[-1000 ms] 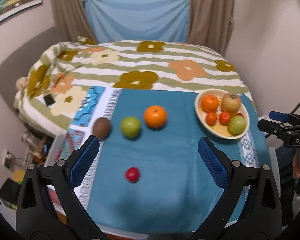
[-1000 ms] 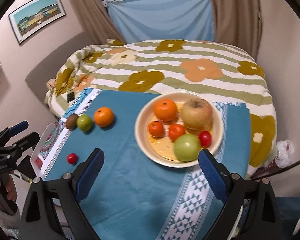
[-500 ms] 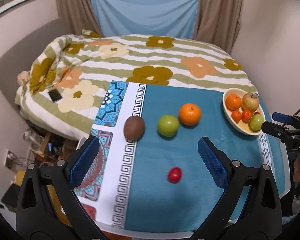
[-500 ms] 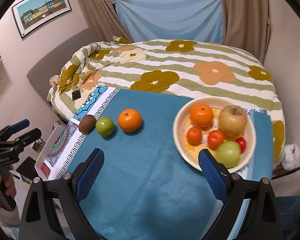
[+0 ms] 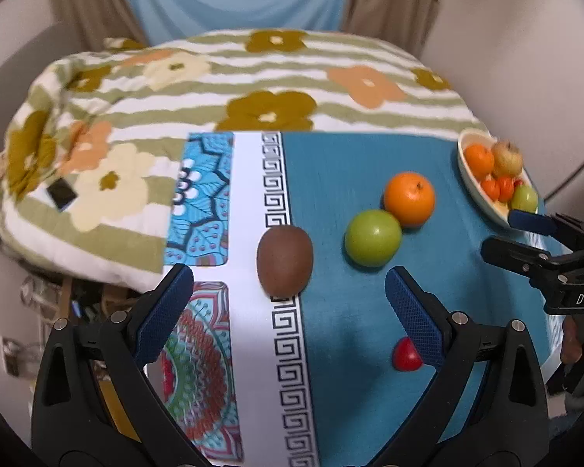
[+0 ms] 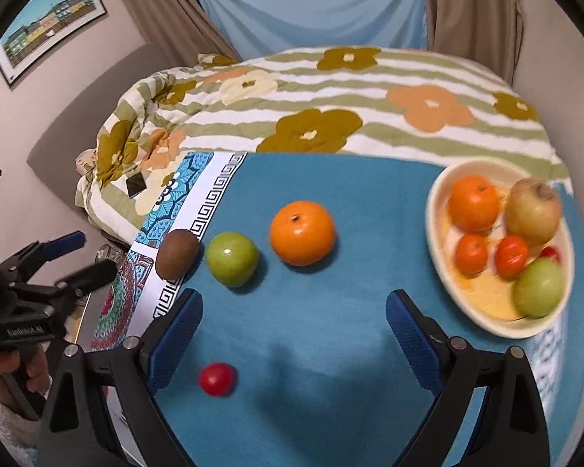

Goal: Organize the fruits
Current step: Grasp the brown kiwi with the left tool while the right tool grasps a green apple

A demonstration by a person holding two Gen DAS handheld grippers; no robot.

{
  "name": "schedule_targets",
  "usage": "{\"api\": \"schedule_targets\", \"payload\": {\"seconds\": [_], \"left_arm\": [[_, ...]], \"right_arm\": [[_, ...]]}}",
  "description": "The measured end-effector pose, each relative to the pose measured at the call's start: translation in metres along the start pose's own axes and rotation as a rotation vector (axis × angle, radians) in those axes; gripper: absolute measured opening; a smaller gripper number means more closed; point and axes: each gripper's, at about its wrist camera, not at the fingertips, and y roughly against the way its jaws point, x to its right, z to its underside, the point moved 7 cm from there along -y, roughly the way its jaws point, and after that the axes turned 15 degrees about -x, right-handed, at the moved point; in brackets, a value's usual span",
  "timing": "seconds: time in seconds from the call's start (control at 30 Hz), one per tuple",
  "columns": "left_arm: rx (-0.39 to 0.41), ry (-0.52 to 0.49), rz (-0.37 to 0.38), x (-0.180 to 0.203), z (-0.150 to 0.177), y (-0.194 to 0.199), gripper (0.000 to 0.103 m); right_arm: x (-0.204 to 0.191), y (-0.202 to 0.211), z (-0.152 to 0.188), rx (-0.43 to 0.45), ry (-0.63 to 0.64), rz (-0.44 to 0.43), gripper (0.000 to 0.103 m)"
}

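Observation:
A brown kiwi (image 5: 284, 260), a green apple (image 5: 373, 237), an orange (image 5: 409, 198) and a small red tomato (image 5: 406, 356) lie loose on the blue cloth. My left gripper (image 5: 288, 307) is open and empty, just in front of the kiwi. My right gripper (image 6: 292, 327) is open and empty, in front of the apple (image 6: 232, 258) and the orange (image 6: 302, 232); the tomato (image 6: 216, 378) lies by its left finger. A cream bowl (image 6: 436, 233) at the right holds several fruits. The kiwi (image 6: 176, 253) is at the left.
The blue cloth (image 5: 350, 311) has a patterned border (image 5: 249, 233) on its left side. A flowered quilt (image 5: 253, 89) covers the bed behind. The table's left edge drops to floor clutter (image 5: 39, 299). The other hand's gripper shows at the right of the left wrist view (image 5: 541, 249).
Both grippers have moved left and closer to the loose fruits. The kiwi now sits between my left fingers' line. The bowl has shifted to the right edge of both views.

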Motion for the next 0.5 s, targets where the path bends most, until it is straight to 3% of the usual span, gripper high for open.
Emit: {"api": "schedule_targets", "payload": {"seconds": [0.1,0.2,0.43,0.5], "left_arm": [[-0.029,-0.052,0.016,-0.002,-0.004,-0.018,0.103],[-0.055,-0.102,0.028,-0.003,-0.008,-0.035,0.093],[-0.081,-0.185,0.056,0.001,-0.017,-0.063,0.091],[-0.091,-0.201,0.062,0.002,-0.020,-0.071,0.081]], "right_arm": [[-0.004,-0.014,-0.004,-0.001,-0.051,-0.011,0.094],[-0.008,-0.025,-0.007,-0.002,-0.098,-0.020,0.094],[-0.014,-0.044,-0.010,-0.017,-0.159,-0.024,0.091],[-0.014,-0.051,-0.012,-0.027,-0.176,-0.037,0.089]]}}
